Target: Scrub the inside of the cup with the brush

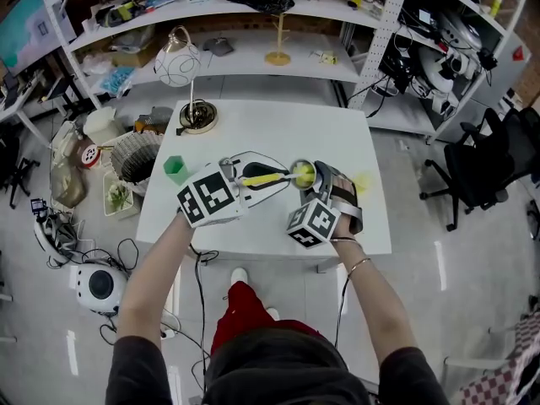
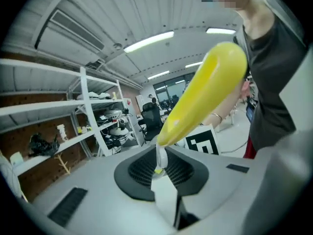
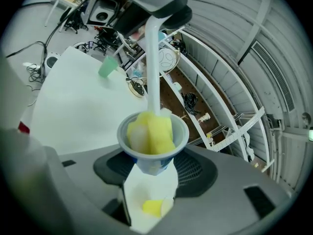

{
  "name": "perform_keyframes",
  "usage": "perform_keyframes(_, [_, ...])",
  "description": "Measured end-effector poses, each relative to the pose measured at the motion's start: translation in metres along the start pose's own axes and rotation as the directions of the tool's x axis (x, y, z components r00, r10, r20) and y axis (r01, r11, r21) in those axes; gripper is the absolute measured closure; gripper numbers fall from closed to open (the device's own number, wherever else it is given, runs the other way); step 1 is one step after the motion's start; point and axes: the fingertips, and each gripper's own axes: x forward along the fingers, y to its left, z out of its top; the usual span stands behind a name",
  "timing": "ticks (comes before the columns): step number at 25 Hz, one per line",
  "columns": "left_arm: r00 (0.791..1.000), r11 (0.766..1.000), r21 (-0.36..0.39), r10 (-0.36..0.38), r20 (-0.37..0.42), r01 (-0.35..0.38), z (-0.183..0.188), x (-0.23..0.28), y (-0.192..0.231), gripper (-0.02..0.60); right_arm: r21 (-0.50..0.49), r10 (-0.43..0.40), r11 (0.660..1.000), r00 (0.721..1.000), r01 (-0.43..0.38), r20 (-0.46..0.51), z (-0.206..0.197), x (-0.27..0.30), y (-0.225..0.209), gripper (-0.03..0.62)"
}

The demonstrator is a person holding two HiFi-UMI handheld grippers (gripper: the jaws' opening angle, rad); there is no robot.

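The left gripper [image 2: 160, 174] clamps the yellow brush [image 2: 208, 89] by its handle. The right gripper [image 3: 149, 180] holds the cup [image 3: 146, 164], with the brush head inside.

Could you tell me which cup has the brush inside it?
The pale cup clamped in the right gripper holds the brush; the green cup stands apart on the table.

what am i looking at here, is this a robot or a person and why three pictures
No robot: a person holds tongs in each hand. One picture comes from a camera on the person's head, looking down at a white table; the other two ride on the tongs. The left tongs grip a yellow-handled brush; the right tongs grip a small cup, with the brush's sponge head inside it. On the table stand a green cup and a lamp.
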Motion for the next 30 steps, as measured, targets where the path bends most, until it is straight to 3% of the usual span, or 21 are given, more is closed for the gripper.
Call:
perform_keyframes(2, [1.0,0.998,0.054,-0.018,-0.019,0.019,0.001,0.002,-0.002,0.538,-0.001,0.003,1.0,1.0,-0.003,0.002,-0.002,0.001,0.0,0.341])
perform_keyframes(4, [1.0,0.999,0.037,-0.012,-0.018,0.012,0.003,0.004,-0.001,0.538,0.007,-0.004,1.0,1.0,0.004,0.007,-0.002,0.0,-0.002,0.341])
perform_keyframes(8, [0.998,0.984,-0.167,0.064,0.002,-0.063,0.002,0.007,0.012,0.538,0.021,-0.027,0.999,1.0,0.028,-0.009,-0.007,0.001,-0.007,0.341])
perform_keyframes(10, [0.994,0.956,-0.274,0.106,0.004,-0.1,-0.001,0.009,0.019,0.54,0.023,-0.03,0.999,0.999,0.031,-0.021,-0.01,0.002,-0.008,0.341])
perform_keyframes(13, [0.987,0.896,-0.418,0.162,-0.002,-0.148,-0.006,0.01,0.03,0.54,0.028,-0.028,0.999,0.999,0.029,-0.032,-0.015,0.002,-0.007,0.341])
perform_keyframes(16, [0.976,0.811,-0.554,0.219,-0.012,-0.189,-0.011,0.008,0.04,0.54,0.026,-0.034,0.999,0.999,0.035,-0.037,-0.015,0.003,-0.007,0.341])
perform_keyframes(18, [0.966,0.737,-0.641,0.258,-0.022,-0.212,-0.016,0.006,0.047,0.54,0.018,-0.051,0.999,0.998,0.051,-0.039,-0.014,0.003,-0.01,0.341])
perform_keyframes(21, [0.95,0.607,-0.761,0.309,-0.039,-0.229,-0.025,0.002,0.055,0.54,0.0,-0.063,0.998,0.997,0.063,-0.053,-0.014,0.004,-0.01,0.341])
perform_keyframes(24, [0.934,0.462,-0.863,0.355,-0.031,-0.204,-0.033,-0.003,0.062,0.54,-0.028,-0.091,0.996,0.994,0.089,-0.066,-0.014,0.003,-0.015,0.341])
perform_keyframes(25, [0.931,0.427,-0.884,0.365,-0.024,-0.19,-0.034,-0.004,0.064,0.54,-0.033,-0.093,0.995,0.993,0.091,-0.071,-0.014,0.003,-0.015,0.341])
perform_keyframes(26, [0.929,0.414,-0.892,0.369,-0.014,-0.178,-0.035,-0.005,0.064,0.538,-0.033,-0.086,0.996,0.993,0.084,-0.076,-0.015,0.004,-0.014,0.341])
perform_keyframes(27, [0.931,0.427,-0.888,0.366,-0.004,-0.171,-0.035,-0.005,0.062,0.538,-0.029,-0.074,0.997,0.994,0.072,-0.079,-0.017,0.004,-0.013,0.341])
perform_keyframes(28, [0.935,0.461,-0.871,0.355,0.007,-0.169,-0.034,-0.005,0.06,0.538,-0.024,-0.06,0.998,0.995,0.059,-0.078,-0.017,0.004,-0.011,0.341])
perform_keyframes(30, [0.947,0.556,-0.814,0.32,0.026,-0.165,-0.029,-0.004,0.053,0.54,-0.009,-0.035,0.999,0.997,0.034,-0.063,-0.016,0.003,-0.01,0.341])
